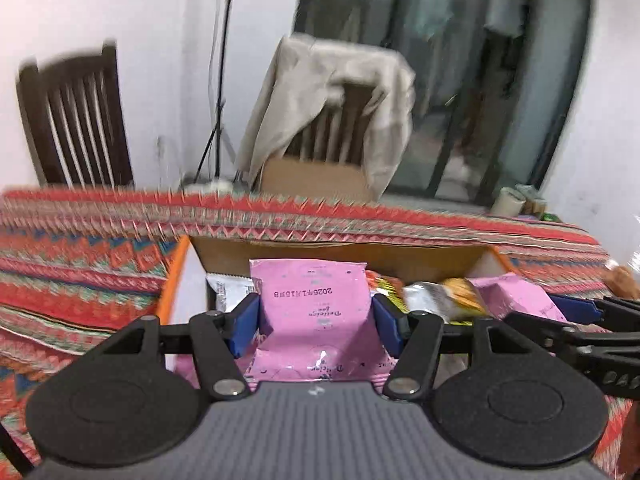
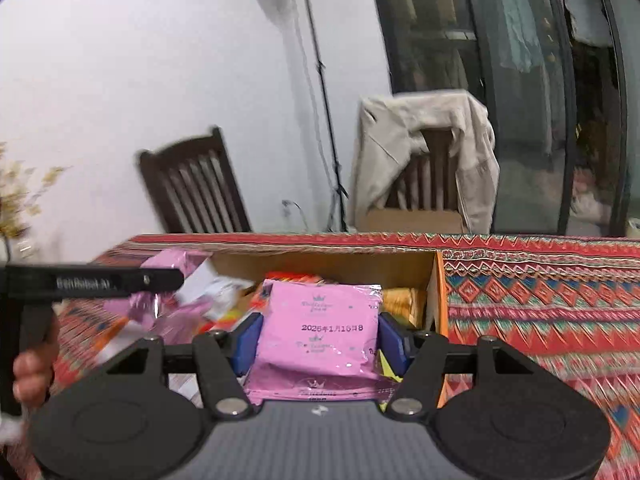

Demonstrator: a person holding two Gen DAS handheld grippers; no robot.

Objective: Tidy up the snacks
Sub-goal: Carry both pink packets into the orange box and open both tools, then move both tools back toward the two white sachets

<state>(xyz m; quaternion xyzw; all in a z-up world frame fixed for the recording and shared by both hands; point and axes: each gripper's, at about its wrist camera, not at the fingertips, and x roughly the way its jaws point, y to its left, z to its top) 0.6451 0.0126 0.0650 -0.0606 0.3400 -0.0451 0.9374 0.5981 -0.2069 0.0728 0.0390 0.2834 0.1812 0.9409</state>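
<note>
Blurred tablecloth (image 1: 80,248); both jaws clamp pink packets (image 1: 316,320) (image 2: 320,336) hiding the box's (image 2: 438,300) snacks (smeared).

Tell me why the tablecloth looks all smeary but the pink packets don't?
Left wrist view: the tablecloth and chair streak with motion blur, while the pink packet stays sharp. Right wrist view: its pink packet is sharp too; the doorframe bends from fisheye.

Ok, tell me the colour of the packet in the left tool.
Pink packet, clearest in the left wrist view.

Two pink snack packets (image 1: 314,312) (image 2: 320,336), one cardboard box (image 1: 340,258), two wooden chairs (image 1: 76,120) (image 1: 340,128)
</note>
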